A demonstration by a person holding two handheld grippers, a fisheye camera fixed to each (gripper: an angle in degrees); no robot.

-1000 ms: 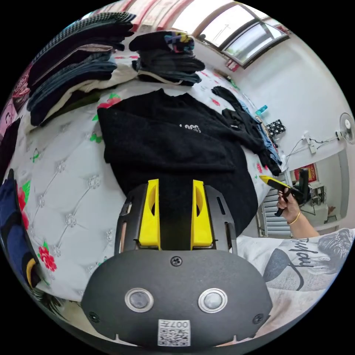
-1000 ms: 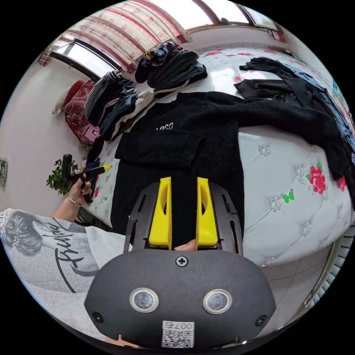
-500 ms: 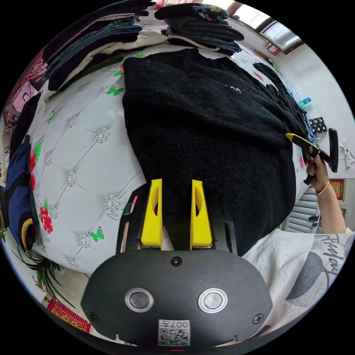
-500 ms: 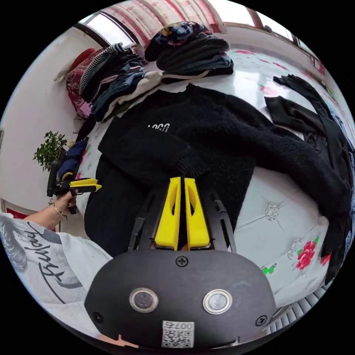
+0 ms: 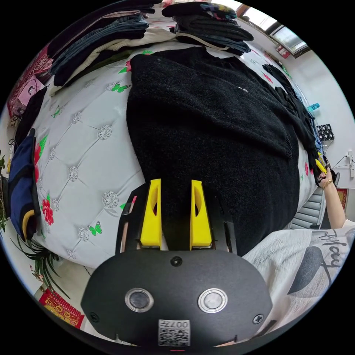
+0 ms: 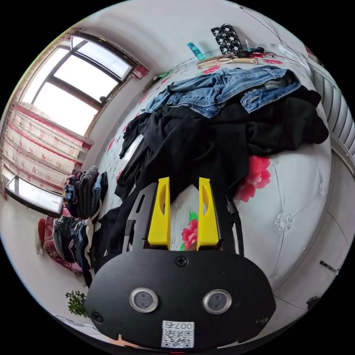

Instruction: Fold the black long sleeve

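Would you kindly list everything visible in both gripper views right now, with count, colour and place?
Black long sleeve: one, black, spread on the bed, one sleeve folded across its body.
Bed: one, white tufted cover with floral print, under the clothes.
Folded stacks: two, dark mixed colours, beyond the collar.
Loose dark garments: a heap, black, at the bed's far end.
Jeans: blue denim, on top of that heap.
Navy item: one, navy with yellow, at the bed's edge.
Plant: one, green, by the wall.
Window: one, bright, striped curtain below.
Left gripper: yellow jaws apart, over the hem.
Right gripper: yellow jaws apart, at the heap.
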